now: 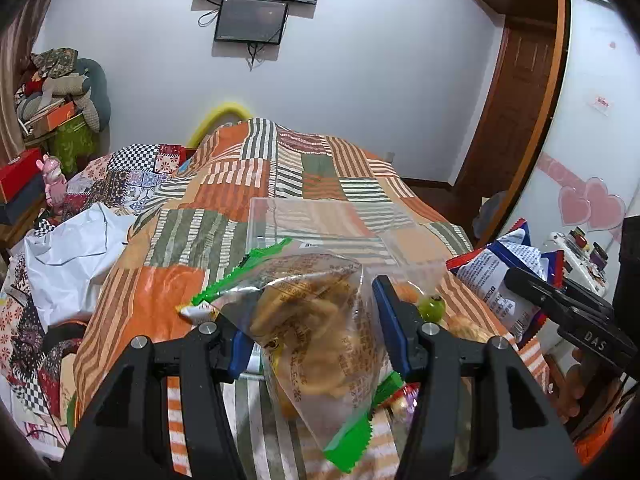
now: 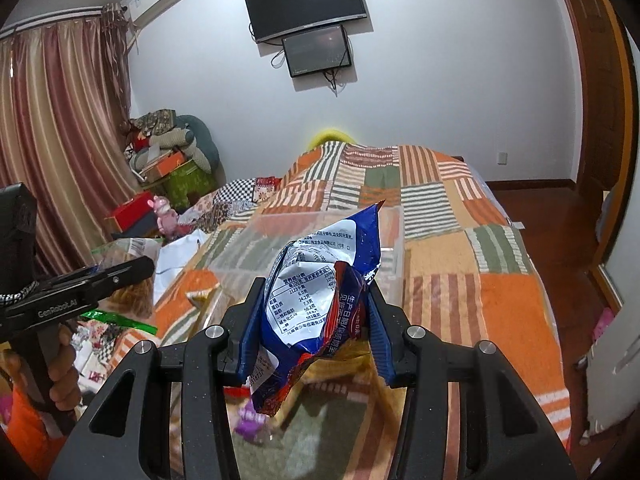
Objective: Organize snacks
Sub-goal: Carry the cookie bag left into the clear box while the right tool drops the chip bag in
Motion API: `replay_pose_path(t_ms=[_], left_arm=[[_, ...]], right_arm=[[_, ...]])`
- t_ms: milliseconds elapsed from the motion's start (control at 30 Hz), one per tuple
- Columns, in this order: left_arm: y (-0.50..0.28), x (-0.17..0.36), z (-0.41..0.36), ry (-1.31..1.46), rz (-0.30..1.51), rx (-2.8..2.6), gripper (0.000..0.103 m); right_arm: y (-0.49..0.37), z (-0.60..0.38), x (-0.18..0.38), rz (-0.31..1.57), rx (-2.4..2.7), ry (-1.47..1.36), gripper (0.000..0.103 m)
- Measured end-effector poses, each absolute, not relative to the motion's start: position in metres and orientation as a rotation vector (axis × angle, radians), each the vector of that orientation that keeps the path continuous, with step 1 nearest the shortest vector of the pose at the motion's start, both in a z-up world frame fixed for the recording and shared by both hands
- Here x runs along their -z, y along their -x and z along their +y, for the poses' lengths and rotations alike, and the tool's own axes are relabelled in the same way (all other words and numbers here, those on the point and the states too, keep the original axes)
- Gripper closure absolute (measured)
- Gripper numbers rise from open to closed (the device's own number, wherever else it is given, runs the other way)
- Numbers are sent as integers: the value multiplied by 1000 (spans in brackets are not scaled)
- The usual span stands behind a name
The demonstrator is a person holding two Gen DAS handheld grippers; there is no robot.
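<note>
My left gripper (image 1: 310,320) is shut on a clear snack bag with green edges (image 1: 316,336), full of golden crisps, held above the bed. My right gripper (image 2: 316,304) is shut on a crumpled blue, white and red snack bag (image 2: 320,300), also lifted. That blue bag (image 1: 500,280) and the right gripper (image 1: 560,300) show at the right of the left wrist view. The left gripper (image 2: 100,276) with its clear bag shows at the left of the right wrist view. A clear plastic box (image 1: 320,220) sits on the bedspread ahead; it also shows in the right wrist view (image 2: 320,228).
The bed has an orange, green and white striped patchwork cover (image 1: 200,208). More small snacks lie below the grippers (image 1: 432,308) (image 2: 252,424). A white plastic bag (image 1: 72,256) lies at the left. Boxes and cushions are piled in the far left corner (image 2: 172,152).
</note>
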State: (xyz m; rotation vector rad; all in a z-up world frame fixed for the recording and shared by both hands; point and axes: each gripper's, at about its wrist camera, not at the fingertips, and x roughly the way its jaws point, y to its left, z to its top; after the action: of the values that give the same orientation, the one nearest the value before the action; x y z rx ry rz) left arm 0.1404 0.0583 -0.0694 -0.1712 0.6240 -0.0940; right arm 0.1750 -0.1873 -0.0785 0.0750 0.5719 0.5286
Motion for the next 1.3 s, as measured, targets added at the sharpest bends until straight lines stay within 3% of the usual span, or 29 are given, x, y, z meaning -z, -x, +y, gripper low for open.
replay_pose_path(t_ms=[633, 1300], left_arm=[[-231, 68, 59, 129, 635, 78, 49], [-307, 112, 55, 127, 749, 62, 49]], right_arm=[[-227, -174, 78, 565, -517, -58, 60], [-279, -155, 101, 660, -506, 16, 60]])
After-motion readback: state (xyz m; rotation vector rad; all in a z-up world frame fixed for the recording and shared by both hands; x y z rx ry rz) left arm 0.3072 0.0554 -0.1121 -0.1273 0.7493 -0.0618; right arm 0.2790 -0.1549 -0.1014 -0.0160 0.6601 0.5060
